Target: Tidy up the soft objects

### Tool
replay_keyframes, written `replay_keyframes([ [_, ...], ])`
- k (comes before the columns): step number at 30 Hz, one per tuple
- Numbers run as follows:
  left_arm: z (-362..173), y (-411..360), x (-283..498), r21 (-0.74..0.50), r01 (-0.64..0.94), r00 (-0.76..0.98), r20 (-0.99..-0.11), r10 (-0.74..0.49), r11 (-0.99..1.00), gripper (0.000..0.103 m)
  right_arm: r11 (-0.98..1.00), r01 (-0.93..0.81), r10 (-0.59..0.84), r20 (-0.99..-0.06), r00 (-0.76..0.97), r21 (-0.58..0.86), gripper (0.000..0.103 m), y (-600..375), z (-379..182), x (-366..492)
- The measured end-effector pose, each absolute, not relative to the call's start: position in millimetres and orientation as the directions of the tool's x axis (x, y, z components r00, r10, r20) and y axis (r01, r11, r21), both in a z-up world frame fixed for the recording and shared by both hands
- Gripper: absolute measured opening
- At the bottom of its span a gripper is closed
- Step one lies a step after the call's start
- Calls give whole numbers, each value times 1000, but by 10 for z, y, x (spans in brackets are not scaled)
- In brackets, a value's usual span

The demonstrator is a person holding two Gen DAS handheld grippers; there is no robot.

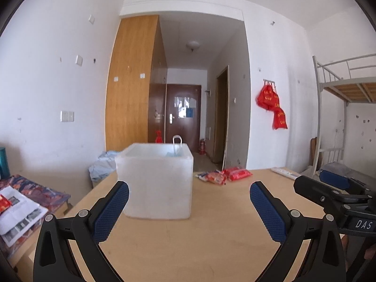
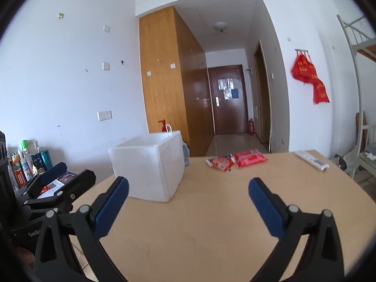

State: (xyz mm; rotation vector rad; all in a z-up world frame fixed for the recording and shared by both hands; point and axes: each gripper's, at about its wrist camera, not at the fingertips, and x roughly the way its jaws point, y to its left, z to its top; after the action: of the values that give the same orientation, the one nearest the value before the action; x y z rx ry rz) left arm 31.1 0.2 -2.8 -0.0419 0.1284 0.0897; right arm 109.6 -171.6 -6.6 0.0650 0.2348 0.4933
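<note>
Two soft packets (image 2: 236,160) (one orange-red, one red, both crinkly plastic) lie touching at the table's (image 2: 211,223) far edge, right of one white box (image 2: 150,169). Left gripper (image 1: 189,208) and right gripper (image 2: 188,205) gape wide, empty.

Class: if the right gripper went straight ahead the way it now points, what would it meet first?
Probably nothing soon: the open right gripper aims between the foam box and the red packets, over bare table. Depth is uncertain.

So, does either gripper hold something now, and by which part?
No, nothing is held. The left gripper and the right gripper are both open and empty.
</note>
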Motion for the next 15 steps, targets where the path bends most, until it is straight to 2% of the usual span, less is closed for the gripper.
replay_keyframes([
  [4,-67,37,280,-51,-96,984,-157,87,994,103,885,-451,465,-214,859,112,103,-1708,-77,1008],
  [12,-18,88,254,-78,-111,976,-195,94,991,103,892,-442,451,-171,876,89,103,-1743,31,805],
  [15,-16,81,223,-84,-113,978,-186,96,990,103,893,-442,450,-175,876,85,103,-1750,36,809],
])
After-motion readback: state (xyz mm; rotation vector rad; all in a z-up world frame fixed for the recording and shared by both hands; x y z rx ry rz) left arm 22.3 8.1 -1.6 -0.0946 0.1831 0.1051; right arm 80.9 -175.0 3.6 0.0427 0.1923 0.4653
